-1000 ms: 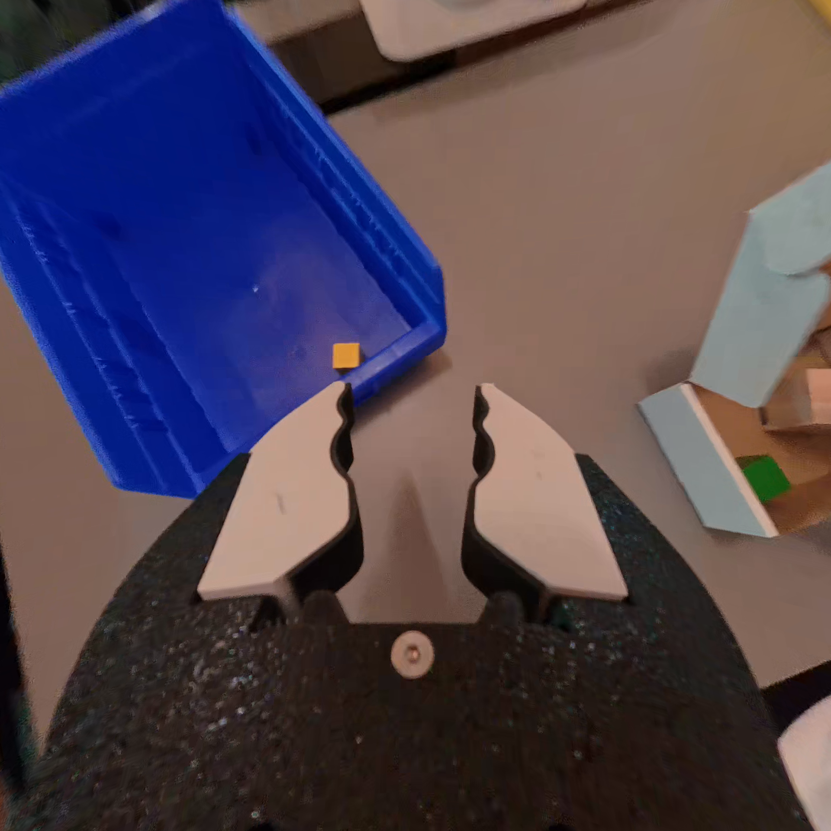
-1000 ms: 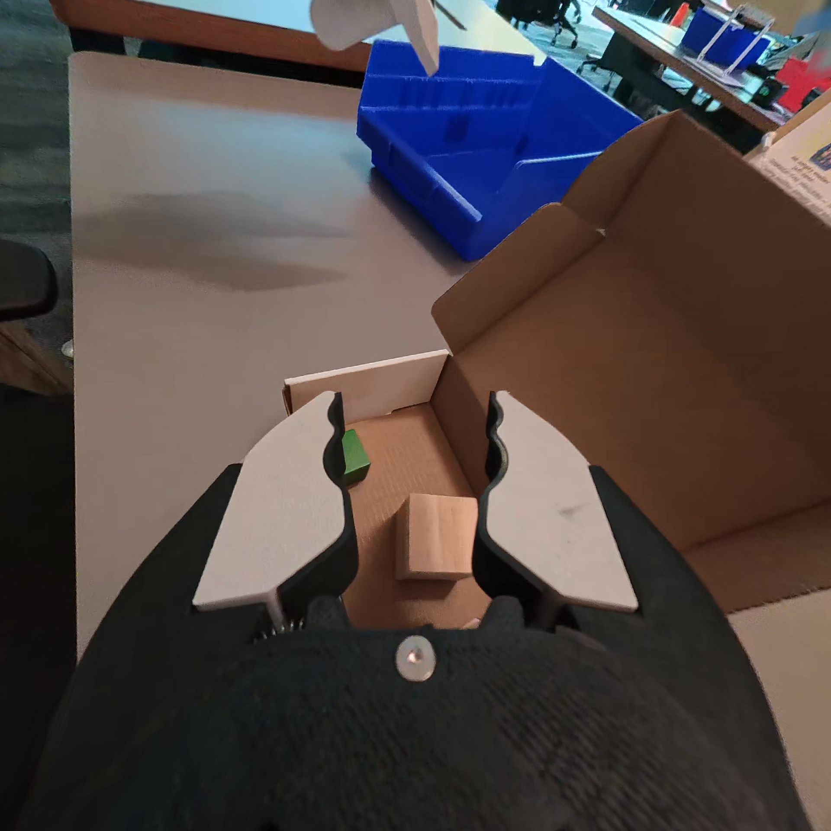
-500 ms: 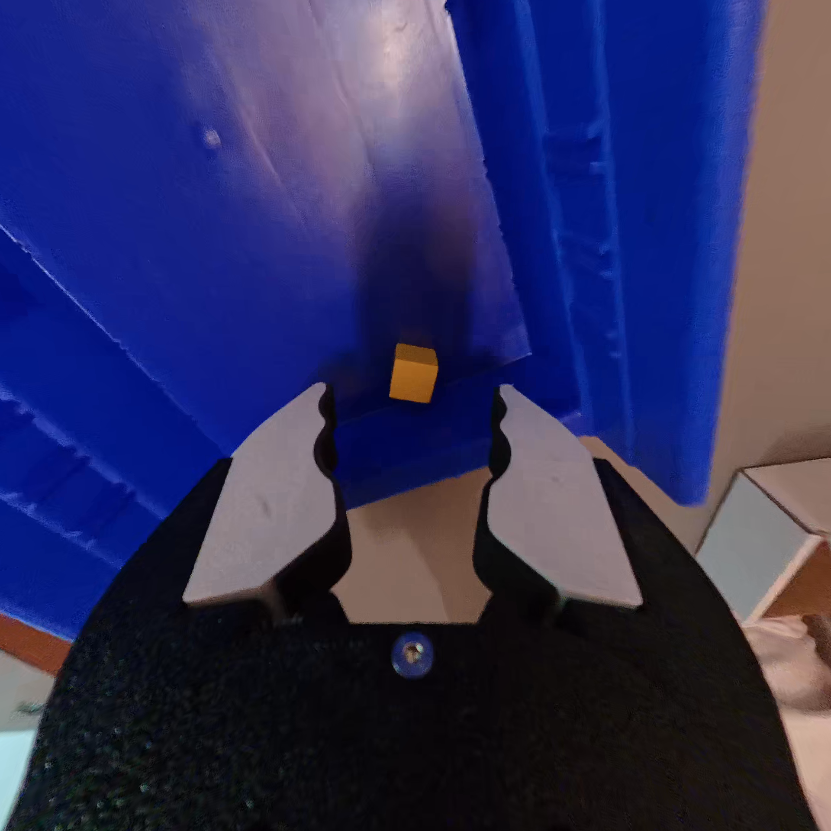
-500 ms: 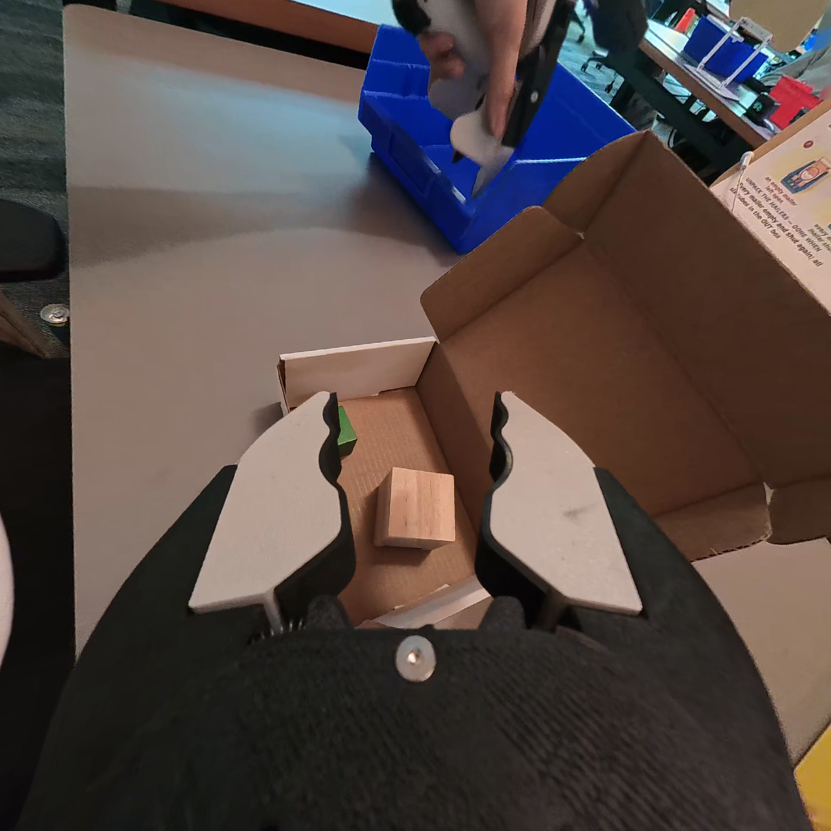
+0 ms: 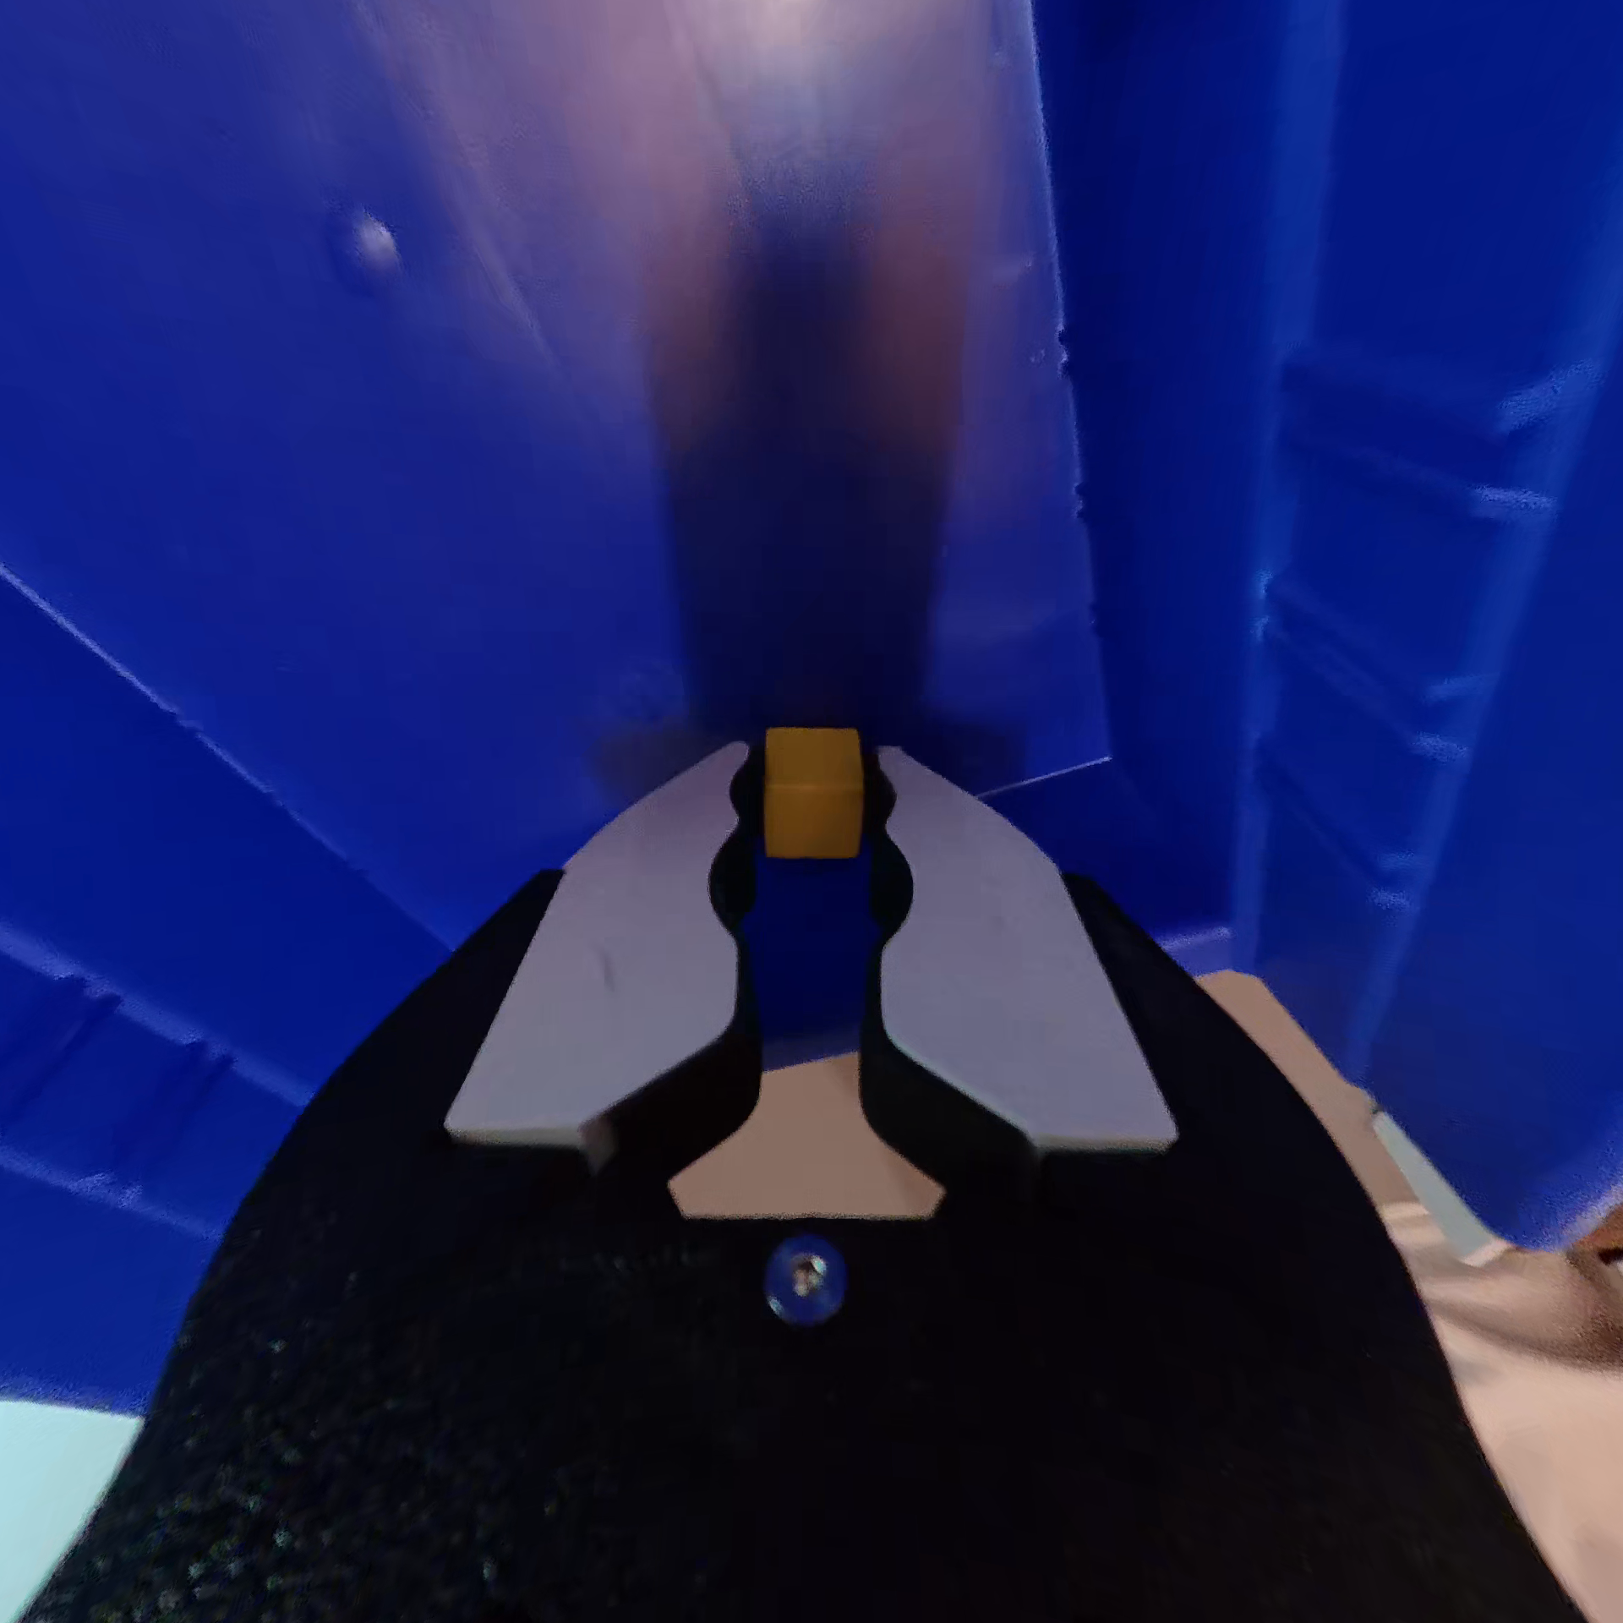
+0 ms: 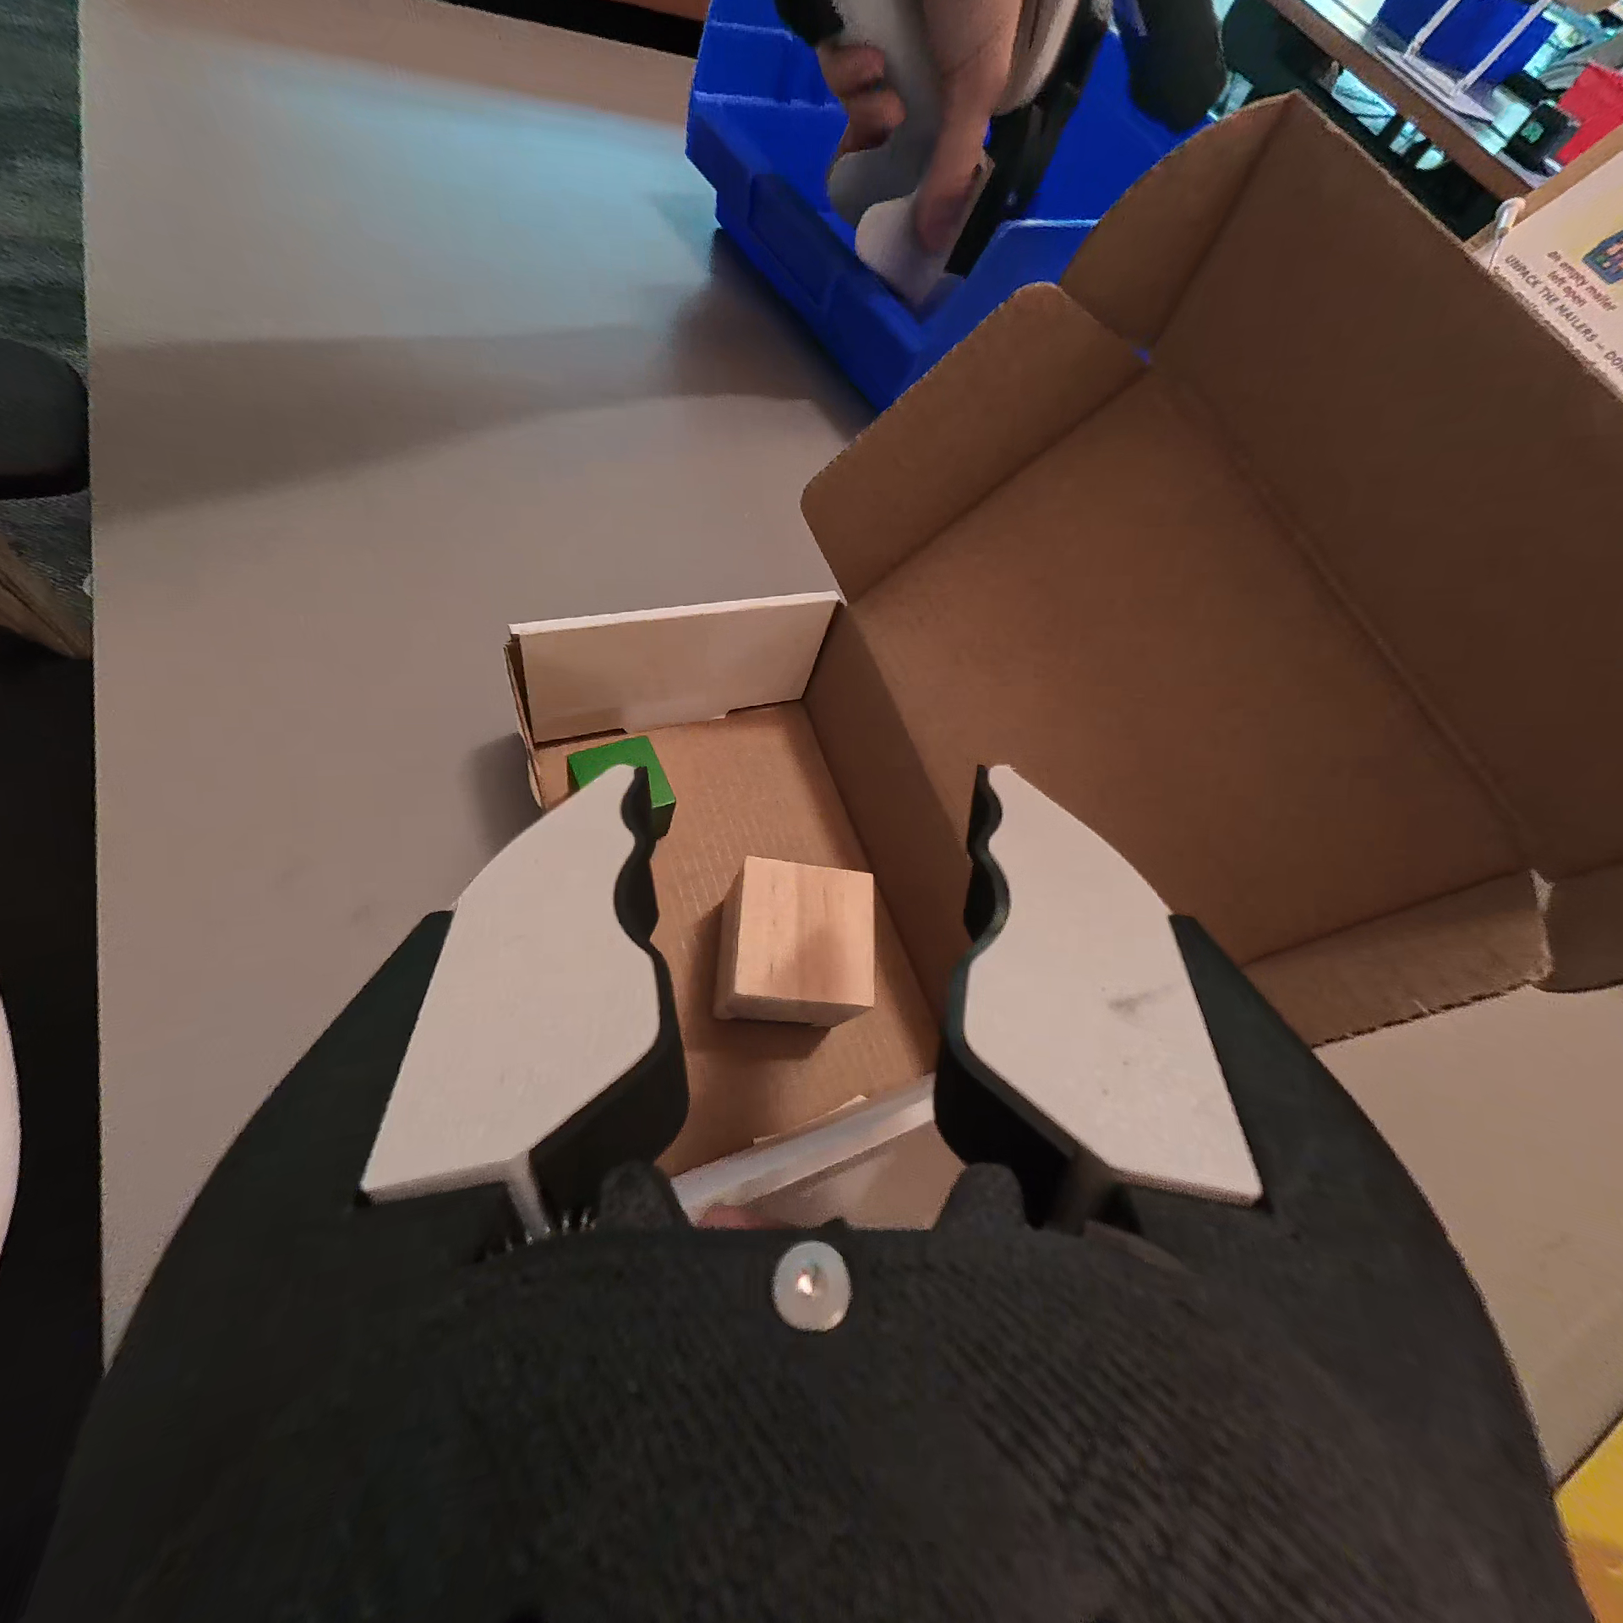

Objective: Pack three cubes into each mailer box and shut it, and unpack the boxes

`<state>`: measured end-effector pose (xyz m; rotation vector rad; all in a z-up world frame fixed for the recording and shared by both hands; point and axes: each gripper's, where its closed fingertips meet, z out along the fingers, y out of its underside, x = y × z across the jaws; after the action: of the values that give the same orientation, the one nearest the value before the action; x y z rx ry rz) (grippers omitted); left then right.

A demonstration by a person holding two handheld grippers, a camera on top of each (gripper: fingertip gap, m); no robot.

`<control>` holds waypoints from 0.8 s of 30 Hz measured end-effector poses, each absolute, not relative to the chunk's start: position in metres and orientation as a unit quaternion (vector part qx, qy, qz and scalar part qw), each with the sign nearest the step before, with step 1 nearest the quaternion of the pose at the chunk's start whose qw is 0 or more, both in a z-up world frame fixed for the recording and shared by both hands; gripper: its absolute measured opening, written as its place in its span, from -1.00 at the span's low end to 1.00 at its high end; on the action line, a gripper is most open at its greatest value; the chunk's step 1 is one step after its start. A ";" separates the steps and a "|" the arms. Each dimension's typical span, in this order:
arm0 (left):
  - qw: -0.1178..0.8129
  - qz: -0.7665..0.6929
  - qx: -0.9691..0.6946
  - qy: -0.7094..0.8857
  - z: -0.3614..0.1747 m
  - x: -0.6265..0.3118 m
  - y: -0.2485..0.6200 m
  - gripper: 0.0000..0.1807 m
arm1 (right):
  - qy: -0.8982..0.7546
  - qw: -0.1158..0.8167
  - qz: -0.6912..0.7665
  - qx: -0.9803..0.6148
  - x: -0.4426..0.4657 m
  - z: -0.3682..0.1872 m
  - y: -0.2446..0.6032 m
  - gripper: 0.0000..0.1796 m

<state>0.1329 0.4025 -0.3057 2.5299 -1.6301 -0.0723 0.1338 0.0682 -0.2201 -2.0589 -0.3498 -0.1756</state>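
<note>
My left gripper (image 5: 810, 773) is inside the blue bin (image 5: 351, 527), shut on a small yellow cube (image 5: 810, 795) at the bin's floor by its front wall. My right gripper (image 6: 806, 790) is open and empty, hovering over the open mailer box (image 6: 1142, 703). In the box lie a green cube (image 6: 615, 762), partly behind my left finger, and a larger plain wooden cube (image 6: 799, 938), between my fingers from this angle. The left gripper (image 6: 913, 255) and the hand holding it also show in the right wrist view, reaching down into the bin (image 6: 790, 228).
The box's lid (image 6: 1273, 527) stands open to the right. The grey table (image 6: 351, 395) spreads left of the box. A printed card (image 6: 1572, 290) stands at the far right; a yellow thing (image 6: 1590, 1511) shows at the lower right corner. My hands' fingertips stand some 35 centimetres from each other. My right tips are about 40 centimetres from the printed card (image 6: 1572, 290), my left tips only 30 centimetres.
My left gripper went down into the blue bin and closed on the yellow cube. My right gripper drew back a little over the box and stayed open.
</note>
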 end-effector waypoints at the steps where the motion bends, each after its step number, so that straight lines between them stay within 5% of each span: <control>1: 0.052 -0.022 0.837 -0.544 -0.303 0.134 0.406 -0.77 | -0.142 0.499 -0.074 -0.852 0.136 -0.220 0.068 -0.23; 7: -0.052 0.102 0.806 -0.581 -0.246 0.159 0.412 -0.77 | -0.118 0.527 -0.051 -0.840 0.136 -0.206 0.065 -0.23; 14: -0.175 0.445 0.589 -0.651 -0.117 0.173 0.309 -0.77 | -0.091 0.582 0.088 -0.803 0.106 -0.182 0.067 0.02; 19: -0.270 0.592 0.346 -0.676 -0.055 0.127 0.198 -0.77 | -0.016 0.628 0.279 -0.726 0.081 -0.153 0.074 0.05; 24: -0.333 0.589 0.165 -0.717 -0.052 0.077 0.104 -0.77 | 0.059 0.606 0.541 -0.581 0.060 -0.114 0.068 -0.05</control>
<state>0.0770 0.1040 -0.0525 0.6701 -2.9073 2.3878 0.0596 0.0678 -0.1141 -1.3430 0.1357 1.2513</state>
